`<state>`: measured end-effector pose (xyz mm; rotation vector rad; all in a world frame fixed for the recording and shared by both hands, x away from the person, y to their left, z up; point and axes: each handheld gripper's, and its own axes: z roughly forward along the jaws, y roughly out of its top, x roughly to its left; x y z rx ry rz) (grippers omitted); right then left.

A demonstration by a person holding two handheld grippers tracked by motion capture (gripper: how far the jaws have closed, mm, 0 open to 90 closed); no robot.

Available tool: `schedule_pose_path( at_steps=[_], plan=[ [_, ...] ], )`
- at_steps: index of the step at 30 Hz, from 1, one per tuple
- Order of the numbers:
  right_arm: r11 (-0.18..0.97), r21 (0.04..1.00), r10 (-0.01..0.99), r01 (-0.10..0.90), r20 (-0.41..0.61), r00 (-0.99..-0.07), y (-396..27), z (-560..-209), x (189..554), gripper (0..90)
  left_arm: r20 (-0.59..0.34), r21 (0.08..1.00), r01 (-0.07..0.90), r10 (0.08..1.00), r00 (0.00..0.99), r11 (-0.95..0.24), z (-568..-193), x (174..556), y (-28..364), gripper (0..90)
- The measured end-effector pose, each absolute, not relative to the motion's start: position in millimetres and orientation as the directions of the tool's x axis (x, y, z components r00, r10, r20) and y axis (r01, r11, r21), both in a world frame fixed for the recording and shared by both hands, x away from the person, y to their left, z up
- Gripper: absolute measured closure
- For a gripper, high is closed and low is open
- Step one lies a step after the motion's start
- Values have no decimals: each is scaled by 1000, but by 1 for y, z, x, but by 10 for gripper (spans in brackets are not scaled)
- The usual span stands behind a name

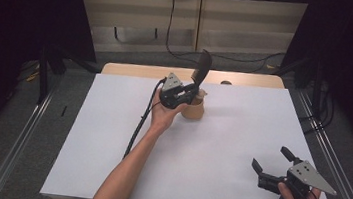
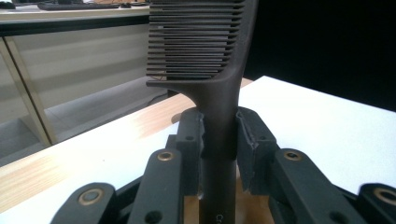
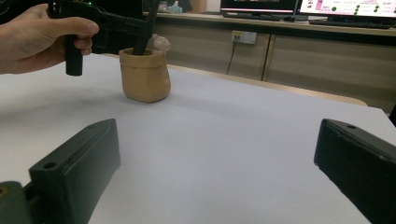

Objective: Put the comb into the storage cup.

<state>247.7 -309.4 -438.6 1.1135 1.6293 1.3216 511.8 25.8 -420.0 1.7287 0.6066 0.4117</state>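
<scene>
A dark wide-toothed comb point(image 1: 201, 64) stands nearly upright, teeth up, over a tan soft pouch point(image 1: 194, 110) at the back middle of the white table top point(image 1: 108, 147). My left gripper point(image 1: 195, 87) is shut on the comb's handle point(image 2: 219, 107), one pad on each side. In the right gripper view the handle's lower end point(image 3: 141, 39) reaches into the pouch point(image 3: 144, 77), with the left gripper point(image 3: 133, 25) just above its rim. A small pale object point(image 3: 161, 43) sits at the pouch's edge. My right gripper point(image 1: 271, 158) is open near the front right, its jaws point(image 3: 217, 154) wide apart with nothing between them.
A wooden strip point(image 1: 142, 70) borders the table's far edge. Metal rails point(image 1: 19, 137) run along both sides. The left gripper's cable point(image 1: 142, 120) trails back over the sheet. Cabinets and monitors point(image 3: 345, 9) stand beyond the table.
</scene>
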Motion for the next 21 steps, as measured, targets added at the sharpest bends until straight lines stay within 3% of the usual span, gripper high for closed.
schedule_pose_path(
  at_steps=[16, 21],
  plan=[
    [92, 981, 938, 170, -29, -345, -309, -439, 249, 0, -68, 957, 219, 592, 803, -188, -428, 512, 32, 727],
    [96, 980, 937, 173, -30, -349, -309, -439, 249, 0, -17, 953, 192, 592, 806, -234, -428, 510, 28, 724]
  ],
)
